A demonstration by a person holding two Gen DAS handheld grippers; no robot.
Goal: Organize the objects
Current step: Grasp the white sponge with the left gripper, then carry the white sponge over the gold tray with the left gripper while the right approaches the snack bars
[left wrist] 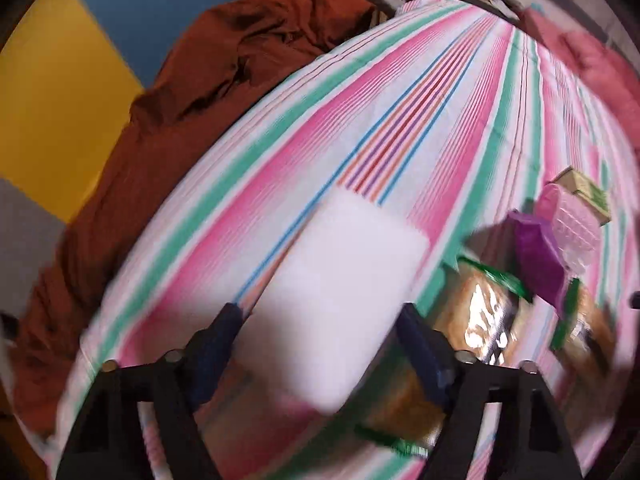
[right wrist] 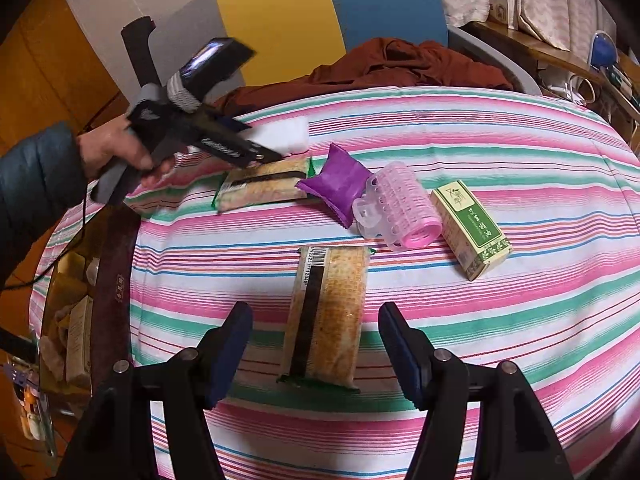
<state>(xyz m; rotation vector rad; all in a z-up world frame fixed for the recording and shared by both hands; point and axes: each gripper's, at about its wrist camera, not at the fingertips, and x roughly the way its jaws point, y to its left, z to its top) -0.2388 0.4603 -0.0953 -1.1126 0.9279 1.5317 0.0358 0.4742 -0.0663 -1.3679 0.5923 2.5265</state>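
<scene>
My left gripper (left wrist: 320,312) is shut on a white foam block (left wrist: 336,292) and holds it above the striped tablecloth (left wrist: 400,120); the view is motion-blurred. The right wrist view shows that gripper (right wrist: 276,152) with the white block (right wrist: 286,134) at the table's far left. My right gripper (right wrist: 316,320) is open, its jaws on either side of a wrapped biscuit packet (right wrist: 328,312) lying on the cloth. A second biscuit packet (right wrist: 264,186), a purple pouch (right wrist: 336,188), a pink hair roller (right wrist: 404,210) and a green-and-cream box (right wrist: 472,230) lie beyond.
A rust-brown cloth (right wrist: 392,68) is heaped at the far table edge. A dark box with items (right wrist: 80,300) sits off the left edge. A shelf with clutter (right wrist: 560,52) runs at the back right. Striped cloth (right wrist: 520,340) lies bare to the right.
</scene>
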